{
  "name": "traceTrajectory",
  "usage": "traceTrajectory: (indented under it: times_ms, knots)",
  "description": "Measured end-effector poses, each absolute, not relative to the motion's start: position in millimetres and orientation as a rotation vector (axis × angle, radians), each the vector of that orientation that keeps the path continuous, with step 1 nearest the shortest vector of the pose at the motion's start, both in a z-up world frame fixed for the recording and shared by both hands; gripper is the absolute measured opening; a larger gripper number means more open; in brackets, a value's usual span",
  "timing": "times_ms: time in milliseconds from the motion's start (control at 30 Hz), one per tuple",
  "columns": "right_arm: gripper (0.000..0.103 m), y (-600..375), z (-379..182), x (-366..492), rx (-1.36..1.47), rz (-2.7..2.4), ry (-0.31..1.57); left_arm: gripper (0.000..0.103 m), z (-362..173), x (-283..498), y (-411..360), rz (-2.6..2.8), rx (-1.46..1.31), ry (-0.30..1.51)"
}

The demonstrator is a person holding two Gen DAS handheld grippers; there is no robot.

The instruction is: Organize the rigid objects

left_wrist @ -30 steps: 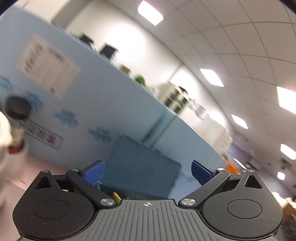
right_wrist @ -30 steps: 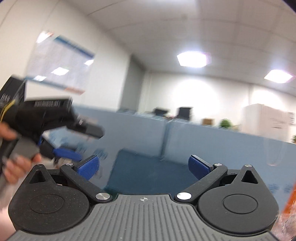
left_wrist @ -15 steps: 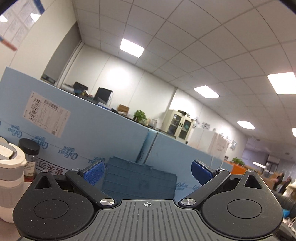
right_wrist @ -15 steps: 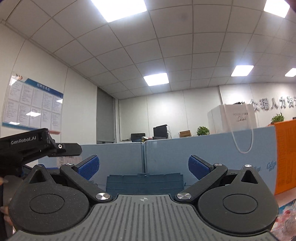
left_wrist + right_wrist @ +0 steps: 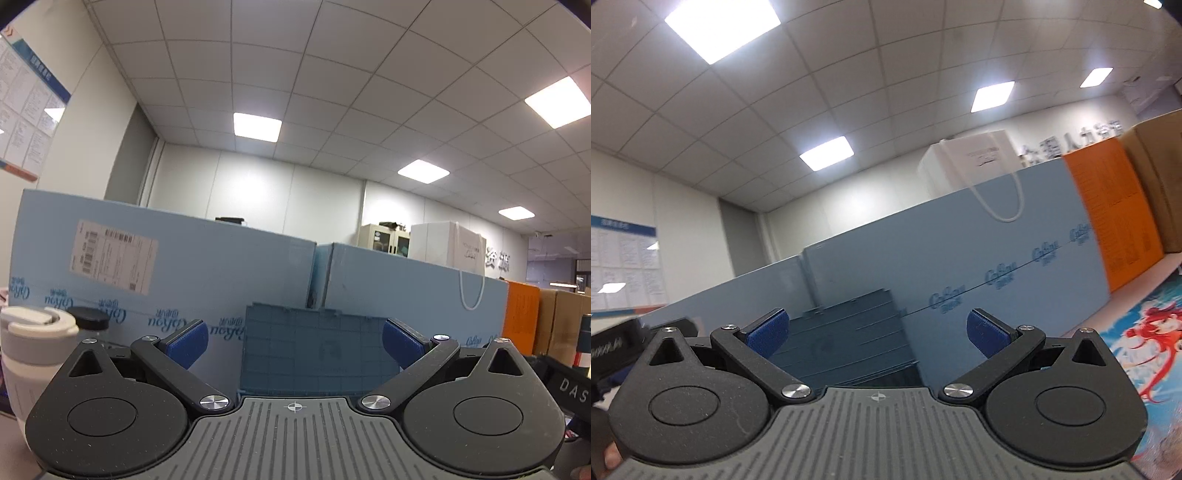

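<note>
Both views tilted up toward ceiling, table surface mostly hidden behind gripper bodies; dark blue crate (image 5: 314, 350) only partly seen, lower part cut off, contents impossible to make out. Straight ahead at 12 o'clock between the spread blue pads (image 5: 184, 343) of the left gripper (image 5: 293, 343), empty and released; same crate (image 5: 849, 343) blurred, at 12 o'clock just left of centre for the right gripper (image 5: 877, 332), likewise wide apart and holding nothing. White tumbler (image 5: 29, 350) at 9 o'clock, cropped by frame edge, with black-capped jar (image 5: 88, 319) mostly hidden behind it.
</note>
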State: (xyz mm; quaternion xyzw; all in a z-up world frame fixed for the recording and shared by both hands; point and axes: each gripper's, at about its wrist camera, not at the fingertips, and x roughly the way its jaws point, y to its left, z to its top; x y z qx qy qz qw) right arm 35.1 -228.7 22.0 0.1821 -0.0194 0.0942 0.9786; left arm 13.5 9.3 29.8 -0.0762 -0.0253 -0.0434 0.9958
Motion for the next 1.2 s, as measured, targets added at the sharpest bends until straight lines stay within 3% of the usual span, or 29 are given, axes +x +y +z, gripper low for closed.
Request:
traceTrajectory:
  times_ms: [400, 1200]
  knots:
    - [0.103, -221, 16, 22, 0.292, 0.209, -0.012, 0.103, 4, 15, 2, -0.108, -0.114, 0.044]
    - [0.103, -221, 13, 5, 0.271, 0.223, -0.025, 0.103, 10, -10, 1, -0.024, -0.089, -0.033]
